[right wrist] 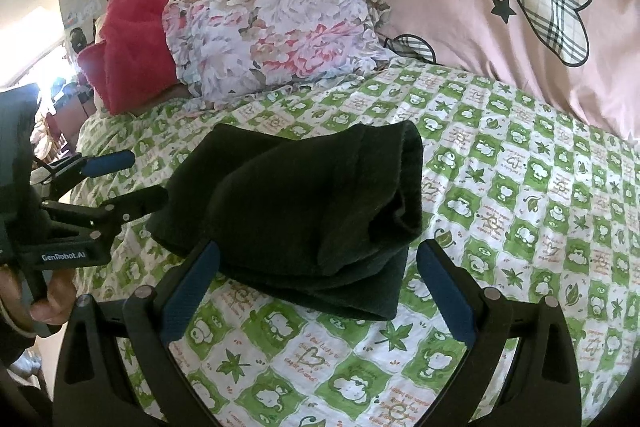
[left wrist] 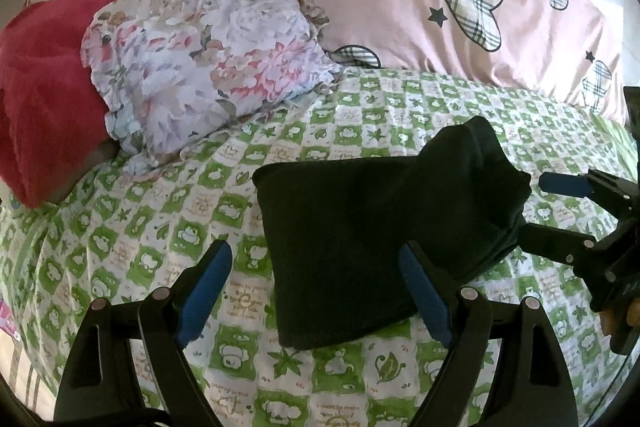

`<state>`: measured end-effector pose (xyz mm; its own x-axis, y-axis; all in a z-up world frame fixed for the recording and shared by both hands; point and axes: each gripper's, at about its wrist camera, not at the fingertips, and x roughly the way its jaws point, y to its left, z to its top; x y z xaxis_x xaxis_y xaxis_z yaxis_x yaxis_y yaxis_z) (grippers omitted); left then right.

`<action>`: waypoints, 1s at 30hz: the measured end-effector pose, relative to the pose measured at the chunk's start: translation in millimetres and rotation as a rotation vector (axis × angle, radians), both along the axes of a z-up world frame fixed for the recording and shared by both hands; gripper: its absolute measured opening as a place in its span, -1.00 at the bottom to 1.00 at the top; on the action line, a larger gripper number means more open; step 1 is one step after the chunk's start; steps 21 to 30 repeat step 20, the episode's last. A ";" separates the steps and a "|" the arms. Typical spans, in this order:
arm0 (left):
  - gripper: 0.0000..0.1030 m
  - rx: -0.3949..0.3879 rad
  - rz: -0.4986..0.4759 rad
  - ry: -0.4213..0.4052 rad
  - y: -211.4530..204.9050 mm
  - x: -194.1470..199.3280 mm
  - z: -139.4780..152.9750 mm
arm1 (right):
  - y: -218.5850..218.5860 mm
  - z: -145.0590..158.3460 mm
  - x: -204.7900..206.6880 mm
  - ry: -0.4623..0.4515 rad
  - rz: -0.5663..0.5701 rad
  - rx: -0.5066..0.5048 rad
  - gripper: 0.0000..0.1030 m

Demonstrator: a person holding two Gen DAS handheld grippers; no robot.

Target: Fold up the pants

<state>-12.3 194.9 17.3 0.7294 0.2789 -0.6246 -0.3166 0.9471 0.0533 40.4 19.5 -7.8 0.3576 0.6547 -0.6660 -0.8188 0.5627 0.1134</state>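
Now, at the lower left of the left wrist view, the left gripper stands spread wide, holding nothing. Folded black pants lie mid-frame on the green checked bedsheet. Far right, the right gripper also gapes apart, one finger beside the cloth.

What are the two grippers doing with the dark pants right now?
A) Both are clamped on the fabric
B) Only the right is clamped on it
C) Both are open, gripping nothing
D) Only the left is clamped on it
C: the left gripper and the right gripper both show spread fingers with nothing pinched, and the dark pants lie folded on the green checked sheet.
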 end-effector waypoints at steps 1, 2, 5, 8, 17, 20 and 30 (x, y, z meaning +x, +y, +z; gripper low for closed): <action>0.67 0.001 -0.002 -0.001 -0.1 0.9 0.4 | 0.3 0.1 -0.1 0.000 -0.001 0.000 0.92; 0.67 0.002 -0.002 -0.002 -0.1 1.4 0.6 | 0.7 0.3 0.3 0.000 -0.001 0.000 0.92; 0.67 0.003 -0.005 0.003 0.1 3.2 -0.4 | 0.5 -0.1 0.0 -0.001 0.000 0.000 0.92; 0.67 0.002 -0.003 0.007 0.7 4.4 -1.6 | 0.8 -0.1 -0.3 0.000 -0.001 0.001 0.92; 0.67 0.005 -0.010 0.014 -2.6 6.3 -0.5 | 1.3 2.1 -1.6 -0.002 0.000 0.009 0.92; 0.67 0.003 -0.013 0.018 -4.4 6.9 1.1 | 2.7 4.2 -3.1 -0.005 -0.001 0.012 0.92; 0.67 0.003 -0.013 0.018 -4.4 6.9 1.1 | 2.7 4.2 -3.1 -0.005 -0.001 0.012 0.92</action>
